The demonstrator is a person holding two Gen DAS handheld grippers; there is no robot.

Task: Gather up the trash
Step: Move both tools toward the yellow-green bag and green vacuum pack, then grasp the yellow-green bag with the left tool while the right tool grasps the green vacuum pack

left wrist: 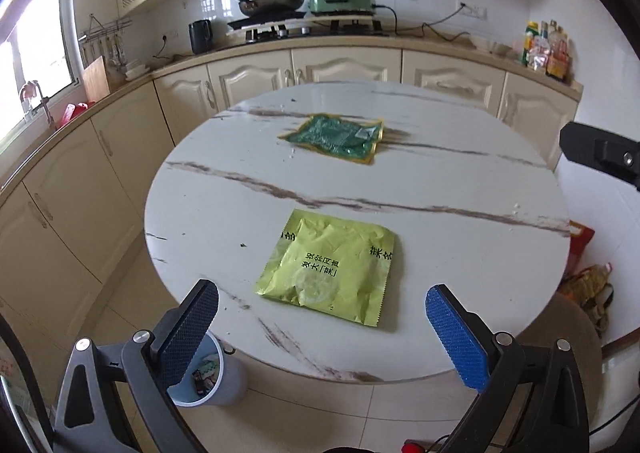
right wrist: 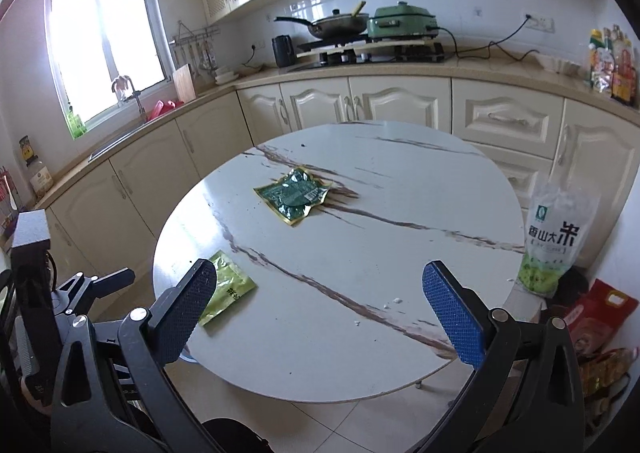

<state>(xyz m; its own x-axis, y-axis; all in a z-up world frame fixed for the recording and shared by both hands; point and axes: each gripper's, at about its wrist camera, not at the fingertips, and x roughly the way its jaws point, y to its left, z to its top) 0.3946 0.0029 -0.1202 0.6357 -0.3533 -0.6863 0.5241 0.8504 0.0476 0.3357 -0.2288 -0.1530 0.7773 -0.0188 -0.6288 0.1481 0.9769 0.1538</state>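
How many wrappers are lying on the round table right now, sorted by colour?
Yellow-green wrapper: 1
Dark green wrapper: 1
Total on the table: 2

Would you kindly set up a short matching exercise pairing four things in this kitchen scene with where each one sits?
Things:
1. yellow-green packet
2. dark green packet
3. bin
4. frying pan

Places:
A. on the stove at the back counter
B. on the floor beside the round table
C. on the table's near part, in front of the left gripper
D. farther back on the table

Pairs: 1-C, 2-D, 3-B, 4-A
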